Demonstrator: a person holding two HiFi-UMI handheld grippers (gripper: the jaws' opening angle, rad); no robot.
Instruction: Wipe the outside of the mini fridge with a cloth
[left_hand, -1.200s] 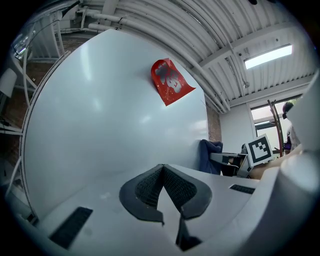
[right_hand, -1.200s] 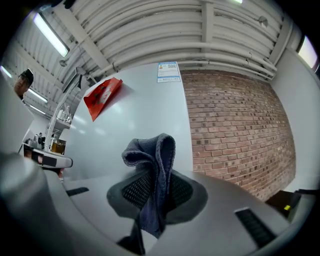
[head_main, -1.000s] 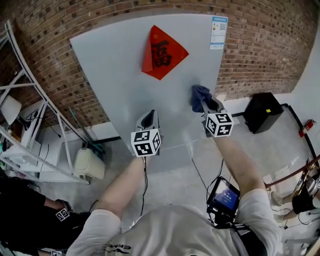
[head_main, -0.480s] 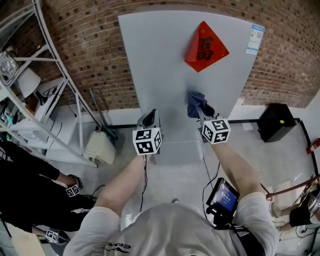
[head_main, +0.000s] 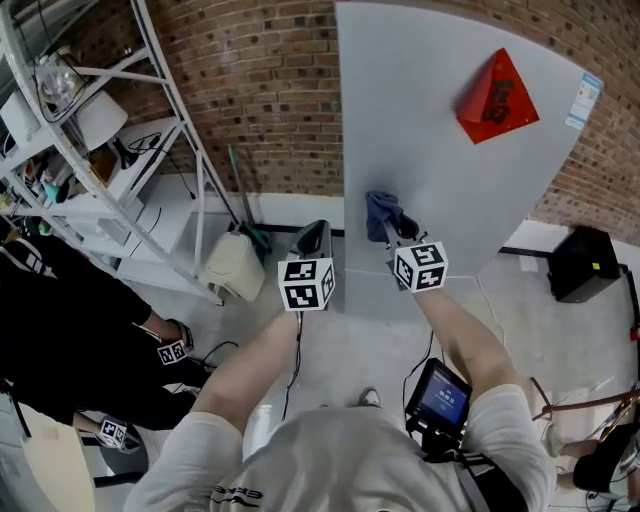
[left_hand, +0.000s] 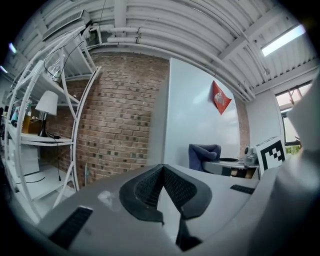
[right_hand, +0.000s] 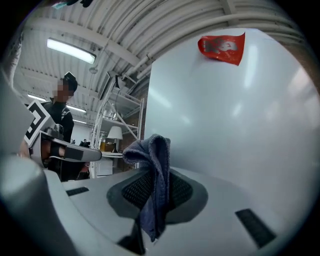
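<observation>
Right gripper (head_main: 390, 228) clenched the cloth (head_main: 381, 208) by the fridge (head_main: 430, 140), centre frame; left gripper (head_main: 317, 230) was closed, empty. Flat pressure would wipe best.

Fuzzy cloth (right_hand: 155, 165); smooth semi-gloss mini fridge (head_main: 420, 130); rough brick wall (head_main: 270, 80)

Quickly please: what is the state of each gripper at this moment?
Left gripper: closed, holding nothing.
Right gripper: closed on the blue cloth.
</observation>
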